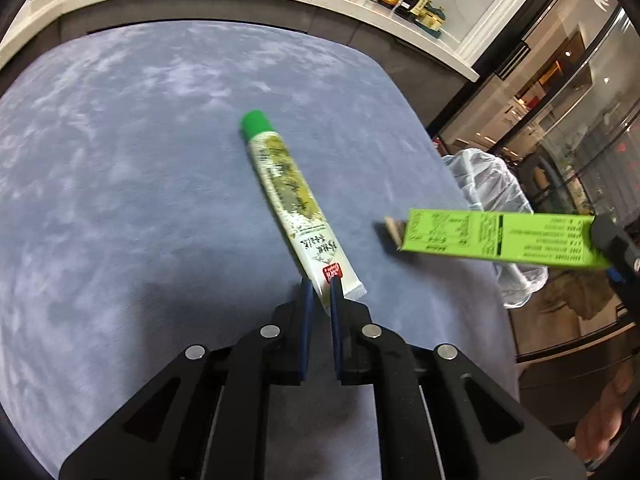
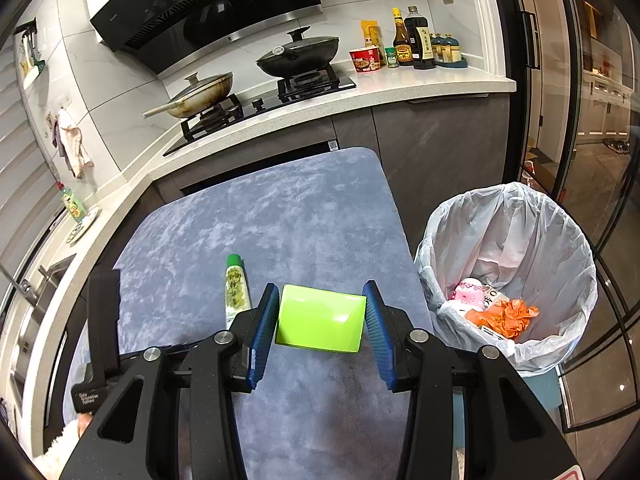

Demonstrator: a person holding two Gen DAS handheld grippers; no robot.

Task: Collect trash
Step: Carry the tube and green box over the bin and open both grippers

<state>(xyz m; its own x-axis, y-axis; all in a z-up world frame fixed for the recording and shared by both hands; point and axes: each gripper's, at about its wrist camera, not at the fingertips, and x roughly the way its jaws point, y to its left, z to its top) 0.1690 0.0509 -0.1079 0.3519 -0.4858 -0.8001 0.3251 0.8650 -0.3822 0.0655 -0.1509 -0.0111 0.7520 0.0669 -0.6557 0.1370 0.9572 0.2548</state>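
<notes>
A white tube with a green cap [image 1: 292, 200] sticks out forward over the blue-grey table cover [image 1: 120, 160]. My left gripper [image 1: 322, 286] is shut on the tube's flat crimped end. The tube also shows in the right wrist view [image 2: 236, 292]. My right gripper [image 2: 322, 300] is shut on a bright green box [image 2: 322, 322] and holds it above the table. In the left wrist view the box [image 1: 496, 238] hangs in the air at the table's right edge. The trash bin with a white liner [image 2: 508, 240] stands right of the table and holds pink and orange trash.
Behind the table runs a white kitchen counter [image 2: 400, 84] with a gas hob, two lidded pans, sauce bottles [image 2: 416, 40] and a red noodle cup. A glass door [image 2: 592, 160] is at the right. A sink is at the left.
</notes>
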